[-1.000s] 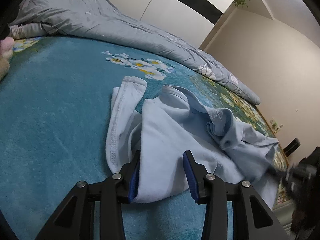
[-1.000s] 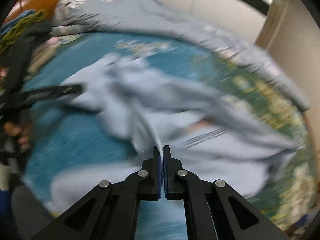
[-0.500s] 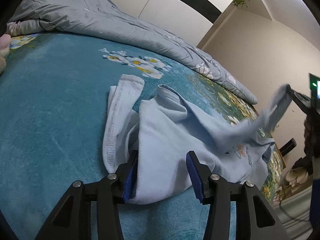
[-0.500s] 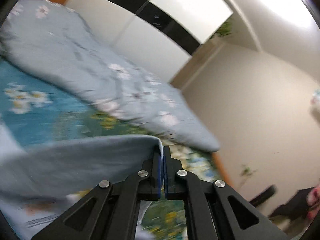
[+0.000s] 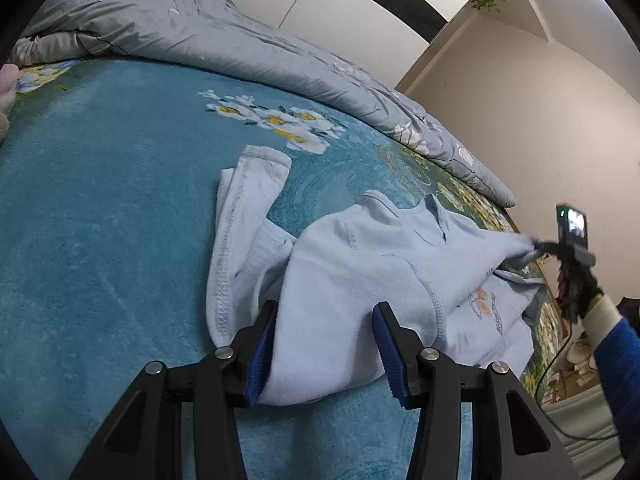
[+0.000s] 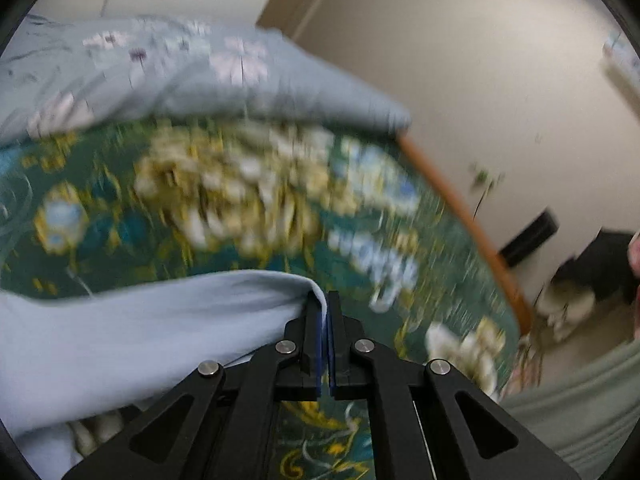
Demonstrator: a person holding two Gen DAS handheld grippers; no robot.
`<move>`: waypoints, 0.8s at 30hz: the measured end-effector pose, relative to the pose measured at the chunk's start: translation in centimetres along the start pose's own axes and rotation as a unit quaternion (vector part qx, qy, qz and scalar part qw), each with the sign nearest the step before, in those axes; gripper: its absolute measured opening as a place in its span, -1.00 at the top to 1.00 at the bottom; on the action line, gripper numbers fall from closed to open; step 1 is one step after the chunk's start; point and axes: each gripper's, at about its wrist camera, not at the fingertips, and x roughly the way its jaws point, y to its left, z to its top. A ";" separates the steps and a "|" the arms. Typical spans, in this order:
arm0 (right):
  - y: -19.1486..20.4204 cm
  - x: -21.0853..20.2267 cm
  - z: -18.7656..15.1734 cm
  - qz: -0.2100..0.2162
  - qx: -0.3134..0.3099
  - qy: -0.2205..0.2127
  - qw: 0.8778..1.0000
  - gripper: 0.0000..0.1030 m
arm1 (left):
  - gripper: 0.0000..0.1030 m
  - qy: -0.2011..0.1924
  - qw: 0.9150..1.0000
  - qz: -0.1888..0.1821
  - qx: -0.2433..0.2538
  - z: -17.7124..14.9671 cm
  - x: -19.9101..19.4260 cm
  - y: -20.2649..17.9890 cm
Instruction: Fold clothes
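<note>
Pale-blue fleecy sweatshirt (image 5: pixel 360 280) w/ stitched seams lay crumpled on the plush teal floral bed (image 5: pixel 100 220). Left gripper (image 5: pixel 324 352) had just been opening; fingers apart, hem fold between them. Right gripper (image 6: pixel 325 320), at 3 o'clock, had fingers clamped on a stretched soft corner. Grey quilt (image 5: pixel 200 40) bunched at 12.

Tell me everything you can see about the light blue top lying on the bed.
The light blue top looks like soft fleecy knit with stitched seams, a neck opening and a small orange and blue chest print. It lies rumpled on the teal floral blanket, one sleeve stretched away toward the grey quilt. Its near corner sits between the left gripper pads; whether they press is unclear. The right gripper pinches another part, pulling it taut sideways.
</note>
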 end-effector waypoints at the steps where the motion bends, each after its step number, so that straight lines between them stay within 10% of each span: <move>1: -0.2 0.3 -0.8 0.005 0.001 0.008 1.000 0.97 | 0.00 0.001 1.000 0.003 0.004 0.1 0.0 -0.2; 6: -0.5 0.5 -1.7 0.033 -0.016 0.001 0.999 0.96 | -0.10 0.006 1.000 0.009 0.023 0.9 -0.4 -1.1; 17: -3.4 -4.3 0.1 0.103 -0.031 -0.076 0.991 0.23 | -0.19 0.029 0.997 0.019 0.064 3.5 -0.6 -2.5; 24: 7.7 -8.8 0.4 0.285 -0.172 -0.111 0.937 0.01 | -0.22 0.082 0.995 0.017 0.053 6.6 4.3 -3.0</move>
